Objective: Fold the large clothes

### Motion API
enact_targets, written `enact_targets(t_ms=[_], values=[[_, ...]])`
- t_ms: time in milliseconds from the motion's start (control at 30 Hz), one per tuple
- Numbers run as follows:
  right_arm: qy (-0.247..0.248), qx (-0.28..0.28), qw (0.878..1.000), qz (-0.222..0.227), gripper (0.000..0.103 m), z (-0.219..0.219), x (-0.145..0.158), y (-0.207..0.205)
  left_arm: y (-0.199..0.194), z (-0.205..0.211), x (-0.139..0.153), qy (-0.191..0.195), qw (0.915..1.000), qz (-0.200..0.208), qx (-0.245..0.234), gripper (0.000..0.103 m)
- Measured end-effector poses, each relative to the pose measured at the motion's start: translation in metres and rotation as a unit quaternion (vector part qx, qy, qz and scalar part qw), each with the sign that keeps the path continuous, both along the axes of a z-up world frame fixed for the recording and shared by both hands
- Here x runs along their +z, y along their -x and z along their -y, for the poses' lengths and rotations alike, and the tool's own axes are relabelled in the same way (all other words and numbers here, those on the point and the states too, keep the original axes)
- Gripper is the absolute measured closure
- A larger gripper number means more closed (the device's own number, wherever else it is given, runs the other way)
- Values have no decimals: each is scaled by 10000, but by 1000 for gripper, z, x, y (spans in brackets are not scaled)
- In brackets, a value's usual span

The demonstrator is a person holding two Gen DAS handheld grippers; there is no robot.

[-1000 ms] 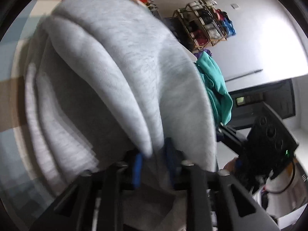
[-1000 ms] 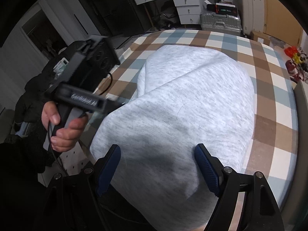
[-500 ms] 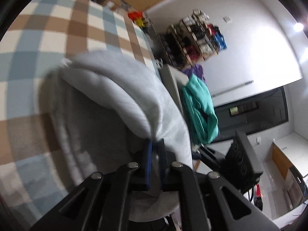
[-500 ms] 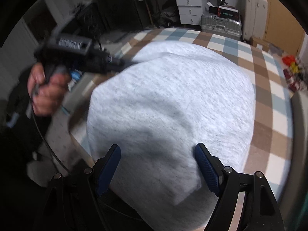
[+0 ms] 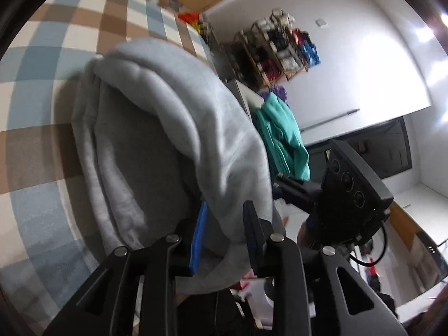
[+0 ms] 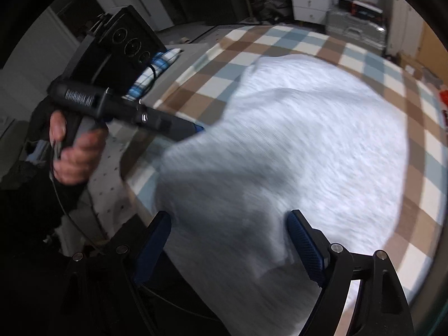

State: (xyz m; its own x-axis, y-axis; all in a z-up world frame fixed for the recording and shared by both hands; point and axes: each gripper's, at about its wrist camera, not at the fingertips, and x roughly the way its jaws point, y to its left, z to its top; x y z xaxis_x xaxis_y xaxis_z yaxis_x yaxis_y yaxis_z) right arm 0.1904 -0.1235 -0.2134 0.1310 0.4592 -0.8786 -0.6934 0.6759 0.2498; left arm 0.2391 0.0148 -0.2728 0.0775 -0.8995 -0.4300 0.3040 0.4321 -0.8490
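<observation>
A large light-grey garment (image 6: 308, 140) lies in a thick folded heap on the checked bed cover (image 6: 280, 44). In the left wrist view its rolled fold (image 5: 173, 117) runs down between the blue pads of my left gripper (image 5: 224, 229). The jaws are opening, and the left pad's face shows bare beside the cloth. From the right wrist view the left gripper (image 6: 197, 129) meets the garment's left edge, with a hand (image 6: 75, 151) on its grip. My right gripper (image 6: 226, 235) is open wide just over the near part of the garment, with cloth under the gap.
A teal garment (image 5: 280, 134) hangs off the bed's far side, with a shelf rack (image 5: 280, 47) of clothes against the white wall. White drawers (image 6: 308, 0) and a silver suitcase (image 6: 355, 28) stand past the bed. The bed edge drops off at the left (image 6: 117, 184).
The left jaws, shut tight on the grey fold half a second ago, now stand apart around it. The left gripper has shifted along the garment's left edge. The right gripper stays wide.
</observation>
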Motion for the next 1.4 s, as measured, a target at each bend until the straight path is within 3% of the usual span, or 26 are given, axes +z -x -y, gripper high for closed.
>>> enact_targets(t_ms=[100,133,200,267,367,433,533,667,767,867,900,967,1067,1167,1267,1400], values=[[-93,30,9986,-525,35,-14,-21,-11,-1,-18,12,27,9991,195,376,82],[-100,-17,9979,-641,51,-18,-27,-16,-4,-24,18,-40,9982,275,529,80],[-106,-255,9971,-709,58,-19,-34,-23,-14,-29,33,-207,9951,516,816,54],[-286,-437,9956,-782,60,-16,-33,-25,-25,-19,43,-255,9937,671,857,40],[-668,-690,9922,-799,60,-6,-32,-23,-54,21,45,-564,9937,885,404,40],[-1060,-894,9871,-801,60,5,-30,-19,-71,42,24,-954,9934,619,176,40],[-1541,-977,9796,-840,59,20,-21,-14,-88,75,-16,-1671,9848,425,-195,43],[-2523,-1457,9523,-908,60,79,4,1,-92,71,-30,-1607,9864,339,-113,47],[-2466,-1671,9534,-467,60,118,24,22,-91,64,-30,-1627,9862,273,-152,55],[-2144,-1779,9592,-473,62,141,20,30,-95,61,-30,-1652,9860,131,-188,58],[-2031,-1743,9617,-598,65,143,13,32,-96,59,-30,-1663,9859,72,-195,58],[-1762,-1666,9659,-909,82,139,-5,27,-90,53,-20,-1712,9850,-46,-202,58],[-1902,-1615,9577,-1431,85,133,-27,15,-80,48,-7,-1788,9837,-166,-97,58],[-1802,-1454,9555,-1829,92,123,-43,8,-52,40,16,-1772,9839,146,-173,58],[-1434,-1400,9617,-1870,96,104,-55,-1,-19,30,38,-1682,9842,521,-177,58],[-1345,-1209,9641,-1946,100,81,-61,-9,18,28,41,-1550,9854,618,-326,57]])
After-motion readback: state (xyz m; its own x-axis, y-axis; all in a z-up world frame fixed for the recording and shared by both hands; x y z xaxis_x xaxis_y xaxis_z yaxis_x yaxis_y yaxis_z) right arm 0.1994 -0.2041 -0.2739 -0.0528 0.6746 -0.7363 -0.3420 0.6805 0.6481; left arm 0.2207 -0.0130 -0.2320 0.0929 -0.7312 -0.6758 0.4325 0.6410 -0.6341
